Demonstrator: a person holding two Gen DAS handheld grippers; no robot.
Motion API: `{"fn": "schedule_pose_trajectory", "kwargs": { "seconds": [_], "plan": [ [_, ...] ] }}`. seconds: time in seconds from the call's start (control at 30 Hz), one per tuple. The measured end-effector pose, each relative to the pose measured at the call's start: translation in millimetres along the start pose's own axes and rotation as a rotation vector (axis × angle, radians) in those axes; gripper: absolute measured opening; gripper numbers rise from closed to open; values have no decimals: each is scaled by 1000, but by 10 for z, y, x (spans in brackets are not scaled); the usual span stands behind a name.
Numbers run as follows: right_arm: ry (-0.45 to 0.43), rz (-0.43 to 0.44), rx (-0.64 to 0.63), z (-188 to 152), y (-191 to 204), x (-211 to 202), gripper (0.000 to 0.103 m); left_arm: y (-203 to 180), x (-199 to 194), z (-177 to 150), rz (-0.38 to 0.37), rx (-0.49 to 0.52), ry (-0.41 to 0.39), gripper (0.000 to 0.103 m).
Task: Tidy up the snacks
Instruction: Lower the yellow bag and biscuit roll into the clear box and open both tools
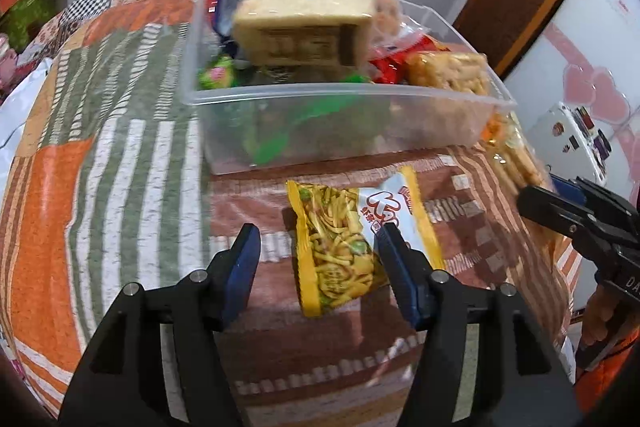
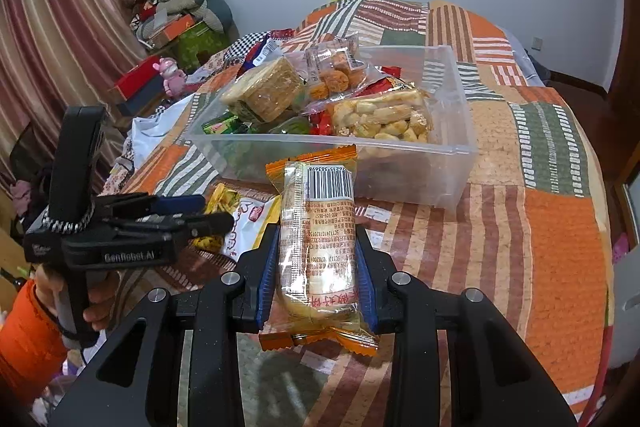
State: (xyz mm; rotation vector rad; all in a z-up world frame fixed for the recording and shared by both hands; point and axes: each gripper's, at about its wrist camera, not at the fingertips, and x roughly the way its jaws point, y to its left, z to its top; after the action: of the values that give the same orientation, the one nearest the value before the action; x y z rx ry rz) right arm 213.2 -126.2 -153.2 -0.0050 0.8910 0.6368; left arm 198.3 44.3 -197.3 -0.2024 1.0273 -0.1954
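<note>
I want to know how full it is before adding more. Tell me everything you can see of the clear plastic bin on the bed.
The clear plastic bin is a rectangular, open-topped tub with see-through walls and a flanged rim, standing upright on the patchwork quilt. Its left part is heaped above the rim with wrapped snacks: a rice cracker block, a bag of puffed bites, green and red packets. Its right end looks bare. No hand-held gripper touches it.

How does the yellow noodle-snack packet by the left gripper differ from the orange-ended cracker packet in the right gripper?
The yellow noodle-snack packet lies flat on the patchwork quilt; the orange-ended cracker packet is clamped, lifted.
The left gripper is open around the noodle packet; the right gripper is shut.
Noodle packet shows its front; cracker packet its barcode.
Both sit outside the clear plastic bin.
</note>
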Motion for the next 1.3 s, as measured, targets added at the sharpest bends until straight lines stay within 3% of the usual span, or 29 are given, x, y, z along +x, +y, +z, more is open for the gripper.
{"fn": "schedule_pose_trajectory", "kwargs": {
  "seconds": [0.07, 0.13, 0.17, 0.4, 0.53, 0.87, 1.3],
  "plan": [
    [0, 1, 1, -12, -12, -5, 32, -47, 61, 6, -7, -1, -2, 61],
    [0, -1, 2, -20, -18, -11, 32, -83, 127, 20, -49, -6, -2, 36],
    [-1, -2, 2, -24, -21, -17, 32, -106, 141, 33, -77, -11, 3, 33],
    [-34, -7, 6, 15, -55, -136, 32, -410, -84, 26, -25, 79, -76, 13],
    [-68, -13, 4, 98, -63, -224, 32, -531, -338, 95, 12, 128, -143, 11],
    [-160, -55, 1, 417, -118, -318, 32, -633, -803, 465, 4, 146, -280, 11],
    [-231, -108, 31, 804, -301, -235, 32, -682, -667, 929, 37, 150, -351, 11]
  ]
}}
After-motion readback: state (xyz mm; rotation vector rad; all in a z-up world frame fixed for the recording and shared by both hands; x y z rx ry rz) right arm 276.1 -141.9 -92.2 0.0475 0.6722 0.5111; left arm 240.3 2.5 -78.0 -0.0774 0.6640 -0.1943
